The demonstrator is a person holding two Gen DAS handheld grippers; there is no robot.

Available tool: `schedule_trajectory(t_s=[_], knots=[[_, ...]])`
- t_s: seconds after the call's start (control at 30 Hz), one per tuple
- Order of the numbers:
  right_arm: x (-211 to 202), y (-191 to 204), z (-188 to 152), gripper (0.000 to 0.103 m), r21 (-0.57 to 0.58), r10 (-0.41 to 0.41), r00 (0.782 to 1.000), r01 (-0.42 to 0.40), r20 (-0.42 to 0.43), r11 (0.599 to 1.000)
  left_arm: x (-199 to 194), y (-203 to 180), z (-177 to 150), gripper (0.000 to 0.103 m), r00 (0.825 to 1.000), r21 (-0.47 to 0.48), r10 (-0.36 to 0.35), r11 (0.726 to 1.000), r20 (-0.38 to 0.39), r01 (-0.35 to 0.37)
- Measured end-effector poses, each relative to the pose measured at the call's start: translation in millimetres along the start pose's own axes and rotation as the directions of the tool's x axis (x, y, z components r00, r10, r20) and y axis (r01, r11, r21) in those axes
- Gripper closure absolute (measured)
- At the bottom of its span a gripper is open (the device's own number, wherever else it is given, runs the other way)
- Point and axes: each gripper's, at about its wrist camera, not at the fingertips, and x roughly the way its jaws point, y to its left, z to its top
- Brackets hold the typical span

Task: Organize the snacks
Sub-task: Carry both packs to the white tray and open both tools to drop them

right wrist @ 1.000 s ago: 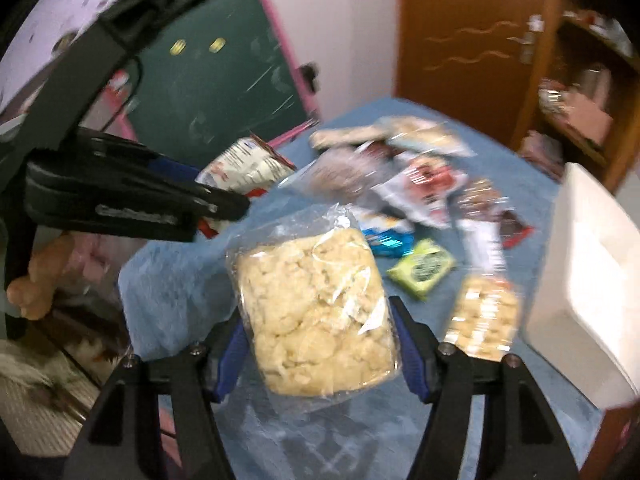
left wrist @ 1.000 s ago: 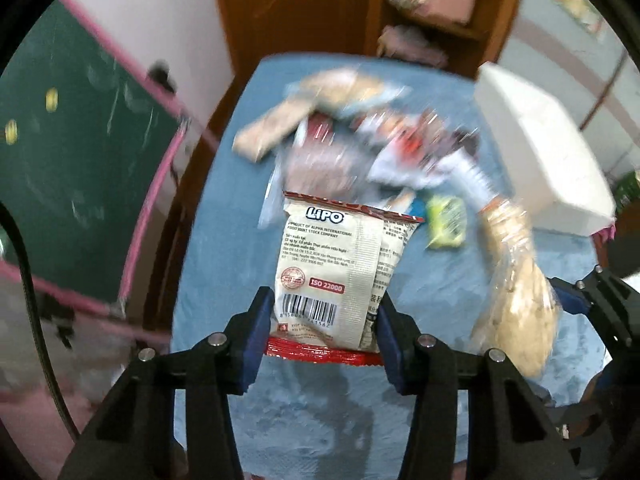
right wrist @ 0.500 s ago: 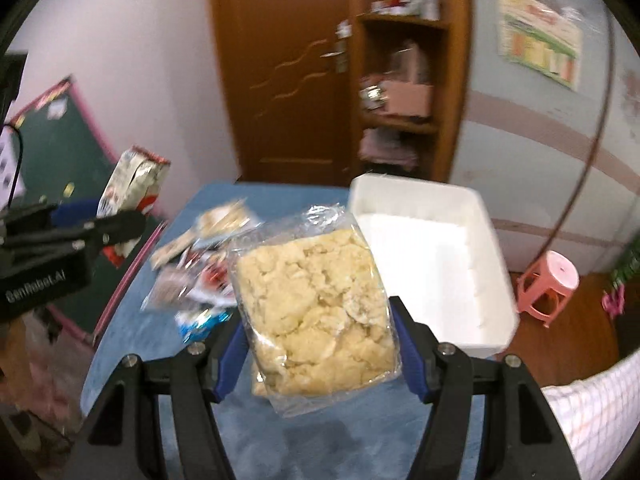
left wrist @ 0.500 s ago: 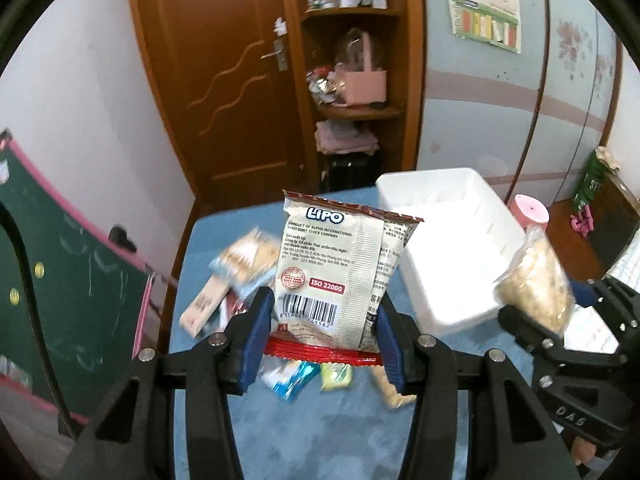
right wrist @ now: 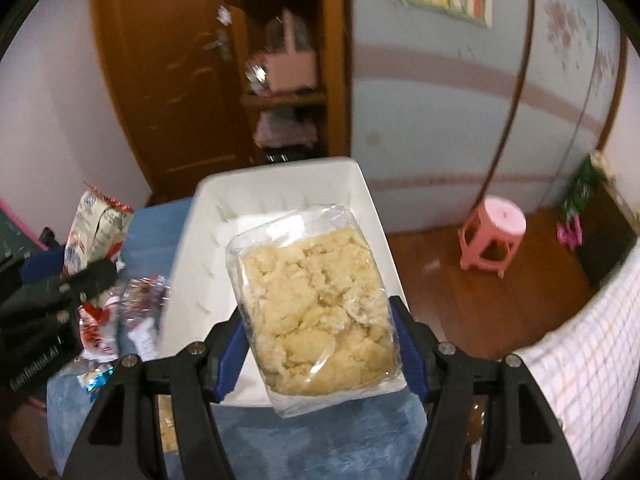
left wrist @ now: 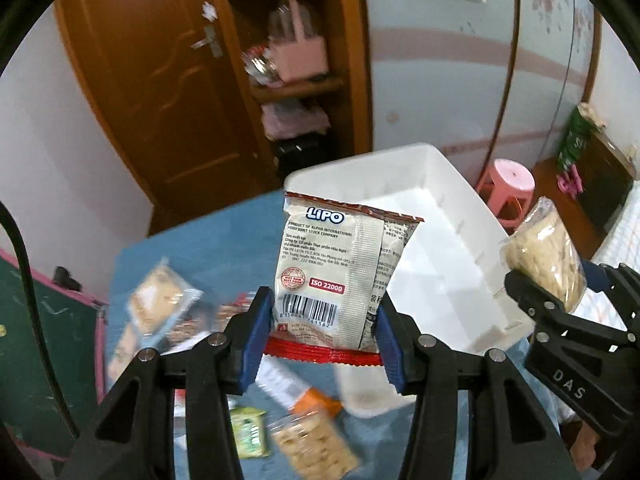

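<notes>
Right wrist view: right tool (right wrist: pixel 320 344) clamps the clear cracker bag (right wrist: pixel 316 304) above the white bin (right wrist: pixel 280 176). Left tool (left wrist: pixel 320 332) grips the Lipo packet (left wrist: pixel 336 276); each should be released low, well inside the rim.

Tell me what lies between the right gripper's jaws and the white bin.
Only the clear bag of pale snacks the right gripper holds; beyond it the white bin looks bare, in the right wrist view.

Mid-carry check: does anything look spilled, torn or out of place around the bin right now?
Nothing stands out. The left gripper holds the white Lipo packet intact; the right gripper holds the clear bag of pale yellow snacks closed. The white plastic bin sits upright on the blue table; loose packets lie scattered, awaiting sorting.
</notes>
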Motion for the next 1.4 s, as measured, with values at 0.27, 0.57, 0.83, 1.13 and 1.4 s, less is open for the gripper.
schedule_trajectory(t_s=[0.27,0.57,0.83,1.13,1.4], knots=[[53,-10,-6,0.037,-0.012,-0.051,0.993,0.050,-0.103,0.999,71,-16,3,0.055,0.994,-0.011,-0.040,0.999,-0.104,0.039],[62,-10,-2,0.036,-0.007,-0.052,0.992,0.051,-0.119,0.999,96,-24,-1,0.055,0.985,-0.024,-0.084,0.996,-0.148,0.081],[65,-17,-7,0.036,0.021,-0.027,0.990,0.030,-0.138,0.999,91,-25,-6,0.035,0.984,-0.009,-0.102,0.995,-0.143,0.102],[59,-21,-9,0.035,0.069,0.000,0.992,0.008,-0.123,0.998,69,-4,-10,0.017,0.977,-0.079,-0.171,0.984,-0.123,0.163],[46,-15,-5,0.034,0.112,0.039,0.995,-0.029,-0.089,0.993,46,7,-14,0.017,0.978,-0.097,-0.193,0.978,-0.077,0.186]])
